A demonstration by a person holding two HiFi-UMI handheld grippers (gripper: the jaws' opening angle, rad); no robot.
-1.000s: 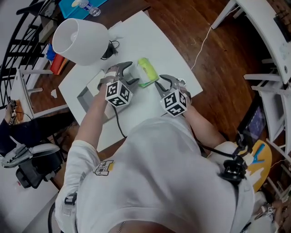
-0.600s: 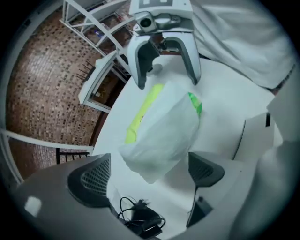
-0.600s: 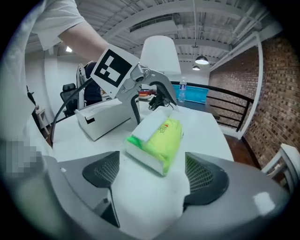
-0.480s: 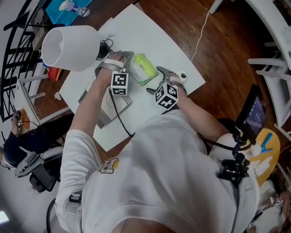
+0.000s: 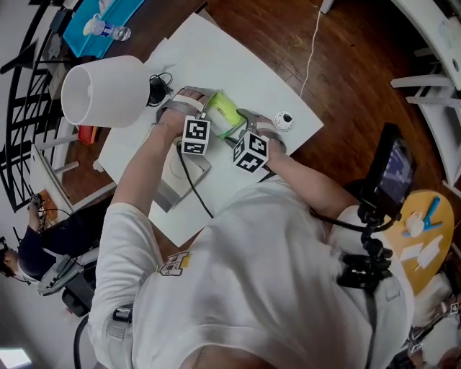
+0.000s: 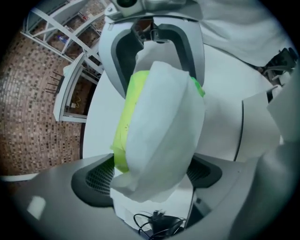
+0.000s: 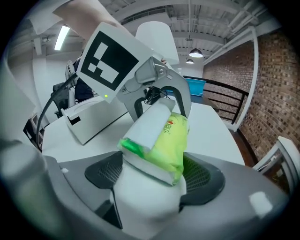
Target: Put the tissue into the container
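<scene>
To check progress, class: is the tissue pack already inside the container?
No, the tissue pack is outside the grey container, over the white table beside it.

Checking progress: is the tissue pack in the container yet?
Not yet: the tissue pack is outside, beside the container on the table.

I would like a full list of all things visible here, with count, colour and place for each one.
table: one, white, centre
tissue pack: one, green and white, between both grippers
container: one, grey-white, on the table under the left forearm
lamp shade: one, white, table's left end
small round object: one, white, right of the pack
tray: one, blue, top left
screen: one, dark, right
round surface: one, yellow, lower right
left gripper: grey, jaws just closed further, pads on the pack
right gripper: grey, likewise, on its other end
</scene>
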